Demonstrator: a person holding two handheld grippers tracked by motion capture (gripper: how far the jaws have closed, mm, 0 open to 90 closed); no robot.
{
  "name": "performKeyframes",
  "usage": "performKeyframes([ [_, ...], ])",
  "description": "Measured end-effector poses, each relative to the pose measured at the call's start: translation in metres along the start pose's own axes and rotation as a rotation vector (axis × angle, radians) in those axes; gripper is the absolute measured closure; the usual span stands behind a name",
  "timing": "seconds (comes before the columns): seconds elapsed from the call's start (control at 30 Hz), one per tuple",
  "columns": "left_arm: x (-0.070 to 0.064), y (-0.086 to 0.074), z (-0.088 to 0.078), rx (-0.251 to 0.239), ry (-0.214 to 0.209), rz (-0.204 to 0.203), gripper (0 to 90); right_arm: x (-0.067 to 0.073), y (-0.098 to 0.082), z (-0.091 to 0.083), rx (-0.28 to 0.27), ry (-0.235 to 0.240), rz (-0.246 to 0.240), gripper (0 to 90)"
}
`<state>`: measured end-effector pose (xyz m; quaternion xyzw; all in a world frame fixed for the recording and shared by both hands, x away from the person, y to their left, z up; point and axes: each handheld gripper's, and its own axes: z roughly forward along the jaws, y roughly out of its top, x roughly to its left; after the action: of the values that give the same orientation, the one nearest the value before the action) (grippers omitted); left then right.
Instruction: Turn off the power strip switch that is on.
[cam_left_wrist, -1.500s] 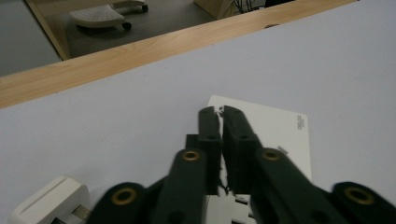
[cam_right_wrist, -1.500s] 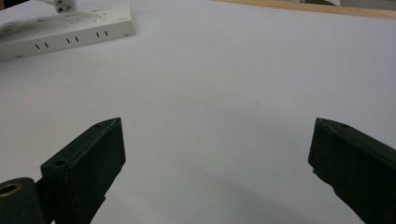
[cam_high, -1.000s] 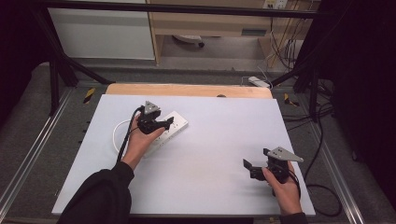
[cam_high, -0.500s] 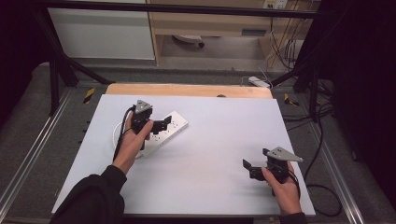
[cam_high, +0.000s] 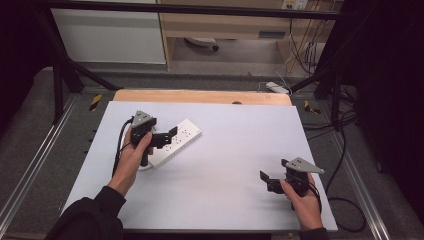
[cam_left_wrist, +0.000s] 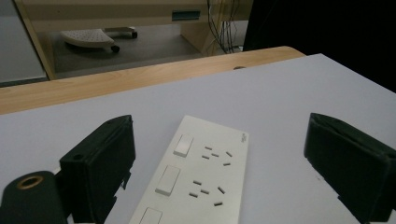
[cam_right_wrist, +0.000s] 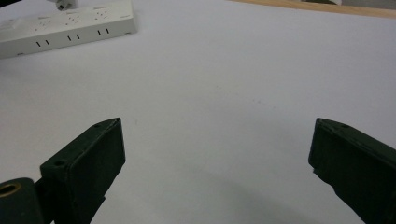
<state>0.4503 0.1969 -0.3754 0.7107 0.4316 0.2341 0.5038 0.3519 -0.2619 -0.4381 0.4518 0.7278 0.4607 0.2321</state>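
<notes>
White sheet-covered tabletop (cam_high: 225, 165), with a bare wooden strip (cam_high: 200, 96) along the far edge. Near end of the white rectangular plastic power strip (cam_high: 179, 140) is hidden under the left hand and gripper in the high view, and cut off at the bottom of the left gripper view. It lies flat on the left half of the tabletop, angled, far end pointing up-right. Flat white top, rocker switches in a row beside groups of slot sockets. Small dark logo near its far corner in the left gripper view, too small to read. In the right gripper view a small grey bit sits at the strip's top edge, cropped, so I can't tell what it is.

Left gripper (cam_high: 172, 133): fingers have just been opening and now stand wide apart just above the strip, not pressing on it. Right gripper (cam_high: 264, 181): low at the near right, well apart from the strip, fingers spread wide over bare sheet.
</notes>
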Motion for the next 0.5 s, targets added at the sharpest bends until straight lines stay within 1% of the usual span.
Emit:
performKeyframes([
  [0.1,-0.001,-0.002,-0.008,-0.005,-0.001,0.004,8.7,0.0,0.0,0.0,-0.002,0.0,0.0,4.1],
  [0.13,-0.001,-0.002,-0.011,-0.003,0.0,0.012,8.7,0.0,0.0,0.0,-0.003,-0.002,0.001,4.1],
  [0.23,-0.003,-0.006,-0.018,-0.013,-0.006,0.005,8.4,-0.001,0.0,-0.001,-0.007,-0.004,-0.001,4.1],
  [0.3,-0.003,-0.008,-0.023,-0.01,-0.008,0.011,8.4,-0.001,0.0,-0.001,-0.007,-0.003,-0.001,4.1],
  [0.37,-0.004,-0.01,-0.028,-0.014,-0.012,0.006,8.4,0.0,0.0,-0.001,-0.007,-0.002,-0.001,4.1],
  [0.5,-0.003,-0.014,-0.038,-0.017,0.003,-0.003,8.1,0.0,0.0,-0.001,-0.005,-0.001,-0.001,4.4],
])
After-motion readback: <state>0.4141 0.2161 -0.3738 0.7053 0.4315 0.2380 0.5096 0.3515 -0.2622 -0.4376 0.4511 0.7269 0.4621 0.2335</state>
